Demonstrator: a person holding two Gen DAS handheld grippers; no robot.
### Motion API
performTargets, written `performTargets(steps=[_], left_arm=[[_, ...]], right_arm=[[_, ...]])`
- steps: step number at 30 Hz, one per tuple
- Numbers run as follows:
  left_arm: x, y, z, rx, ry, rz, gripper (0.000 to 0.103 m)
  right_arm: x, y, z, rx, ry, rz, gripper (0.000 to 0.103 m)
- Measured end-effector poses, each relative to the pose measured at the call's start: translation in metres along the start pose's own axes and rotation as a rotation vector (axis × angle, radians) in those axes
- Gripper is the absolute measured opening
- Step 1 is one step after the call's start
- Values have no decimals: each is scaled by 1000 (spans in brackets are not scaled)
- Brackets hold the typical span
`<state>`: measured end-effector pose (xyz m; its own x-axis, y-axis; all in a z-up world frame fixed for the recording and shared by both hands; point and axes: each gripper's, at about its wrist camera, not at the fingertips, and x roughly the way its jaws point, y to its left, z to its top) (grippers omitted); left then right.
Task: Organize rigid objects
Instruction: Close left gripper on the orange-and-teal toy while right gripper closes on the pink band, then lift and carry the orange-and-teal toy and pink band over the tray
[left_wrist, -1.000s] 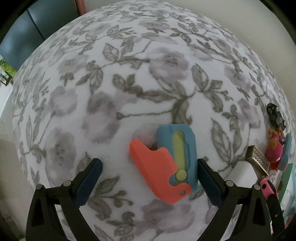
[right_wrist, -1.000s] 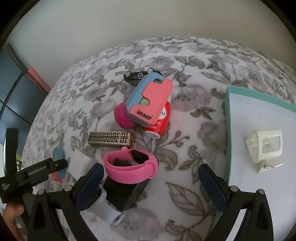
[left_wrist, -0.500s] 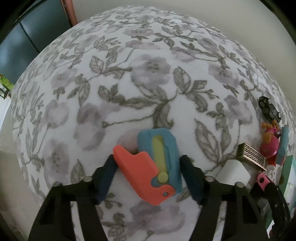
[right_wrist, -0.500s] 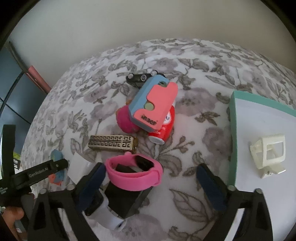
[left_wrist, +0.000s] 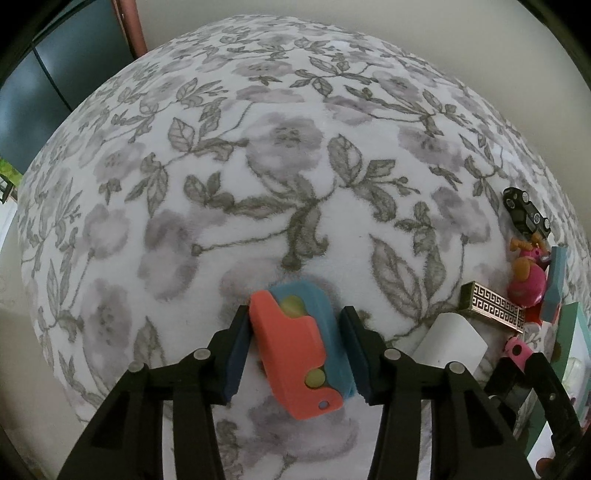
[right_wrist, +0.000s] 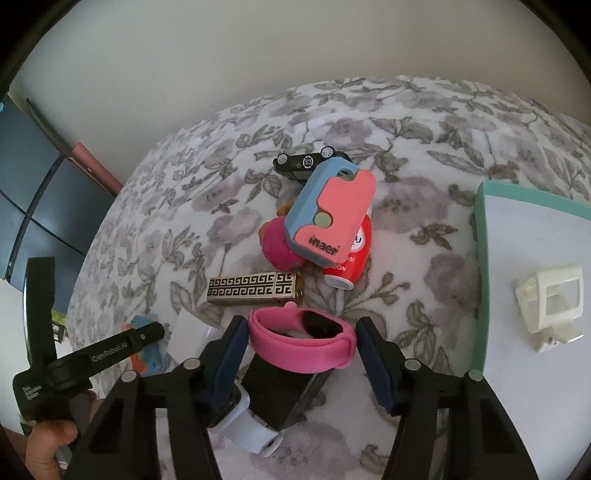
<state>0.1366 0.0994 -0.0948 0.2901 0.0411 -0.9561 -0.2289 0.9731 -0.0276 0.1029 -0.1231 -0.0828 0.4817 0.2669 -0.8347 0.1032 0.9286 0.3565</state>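
A coral and blue folding toy (left_wrist: 295, 343) lies on the floral cloth (left_wrist: 258, 166). My left gripper (left_wrist: 295, 312) points steeply down over it with jaws closing, both pads against the toy's sides. In the right wrist view a pink wristband (right_wrist: 301, 341) rests on a black box (right_wrist: 284, 384). My right gripper (right_wrist: 302, 321) straddles the band with jaws closing; the pads stand at its two ends without squeezing it. At the left of that view are the left gripper (right_wrist: 92, 354) and a person's hand (right_wrist: 44, 439).
A pile sits behind the band: a second coral and blue toy (right_wrist: 328, 218), red can (right_wrist: 351, 254), magenta toy (right_wrist: 280, 247), black toy car (right_wrist: 306, 162), gold patterned box (right_wrist: 255, 290). A teal-rimmed tray (right_wrist: 480, 258) on the right holds a white plastic frame (right_wrist: 550, 302).
Both grippers' jaws narrowed. The left pads came in from wide apart onto the coral and blue toy. The right pads drew in to the ends of the pink wristband.
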Motion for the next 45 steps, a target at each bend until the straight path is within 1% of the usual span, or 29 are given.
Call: performTargets(steps=[4,8,18,31,40,45], left_arm=[[5,6,2,-7,-1,-15,48],[0,10,2,-22,-1,-55,46],[-14,11,0,-47,-13,-122,45],[-52,18,8,-65,-84,-145,44],[-62,20,10,-69,-126,-151,43],[-65,18,11,-65,-132,-151,43]], right_arm=[[-1,-2,0,10,1,6,63],[-3,-2,1,21,2,12,63],[-17,-1,4,35,-26,31,63],[-29,1,8,41,-59,43,63],[-33,0,10,47,-71,49,63],[-33,0,10,47,-70,49,63]])
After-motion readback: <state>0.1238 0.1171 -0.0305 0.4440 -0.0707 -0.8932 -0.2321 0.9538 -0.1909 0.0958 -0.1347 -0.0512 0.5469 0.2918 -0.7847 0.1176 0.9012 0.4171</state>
